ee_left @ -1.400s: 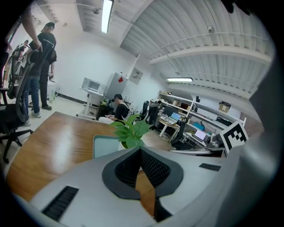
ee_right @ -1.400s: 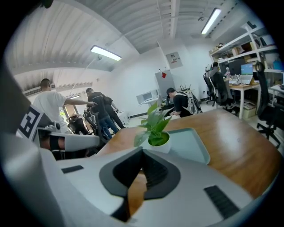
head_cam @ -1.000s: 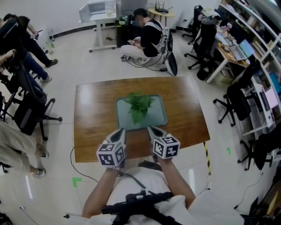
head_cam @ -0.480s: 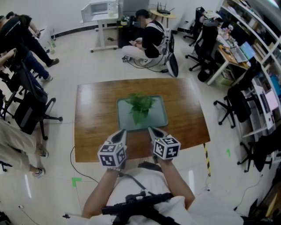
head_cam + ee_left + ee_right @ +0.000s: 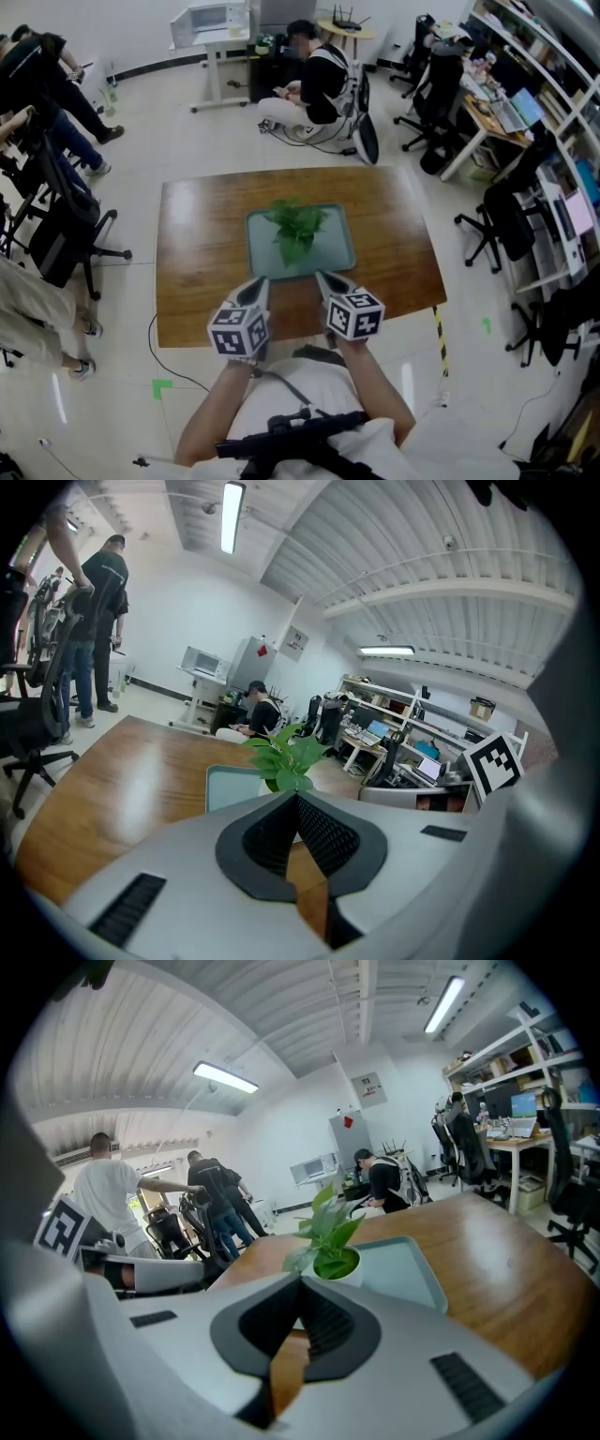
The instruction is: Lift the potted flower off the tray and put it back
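Head view, probably a pre-grab lineup — left tool (image 5: 257, 282) and right tool (image 5: 322, 277) both pinched shut and empty, just short of the tray (image 5: 335, 253), potted flower (image 5: 296, 228) upright on it, middle of the surface (image 5: 202, 244).

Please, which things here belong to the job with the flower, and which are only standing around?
Belong to the job: potted flower; tray it stands on; left gripper and right gripper, jaws together, empty.
Only around: office chair; seated person; white desk.
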Demonstrator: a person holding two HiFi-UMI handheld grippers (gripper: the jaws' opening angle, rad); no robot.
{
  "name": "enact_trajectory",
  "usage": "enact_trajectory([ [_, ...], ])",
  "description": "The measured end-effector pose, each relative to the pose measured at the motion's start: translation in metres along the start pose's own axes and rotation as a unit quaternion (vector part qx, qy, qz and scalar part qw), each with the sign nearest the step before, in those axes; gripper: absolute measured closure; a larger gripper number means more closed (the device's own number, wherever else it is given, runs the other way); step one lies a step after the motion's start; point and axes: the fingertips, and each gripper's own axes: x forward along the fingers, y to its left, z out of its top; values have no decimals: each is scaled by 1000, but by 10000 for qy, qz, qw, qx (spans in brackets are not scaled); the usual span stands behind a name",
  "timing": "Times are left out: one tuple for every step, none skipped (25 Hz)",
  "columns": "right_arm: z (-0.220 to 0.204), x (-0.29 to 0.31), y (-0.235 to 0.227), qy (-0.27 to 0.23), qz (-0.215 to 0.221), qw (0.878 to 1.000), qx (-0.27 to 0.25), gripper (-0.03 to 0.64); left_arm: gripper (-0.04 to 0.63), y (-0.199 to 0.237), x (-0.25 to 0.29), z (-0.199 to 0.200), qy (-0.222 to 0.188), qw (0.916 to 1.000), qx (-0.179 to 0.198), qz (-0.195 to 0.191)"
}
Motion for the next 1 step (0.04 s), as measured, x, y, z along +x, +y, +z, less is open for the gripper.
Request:
enact_trajectory([
  [1,0,0,0,1,10000,1,618,600,0,1,1,2,10000,0,0],
])
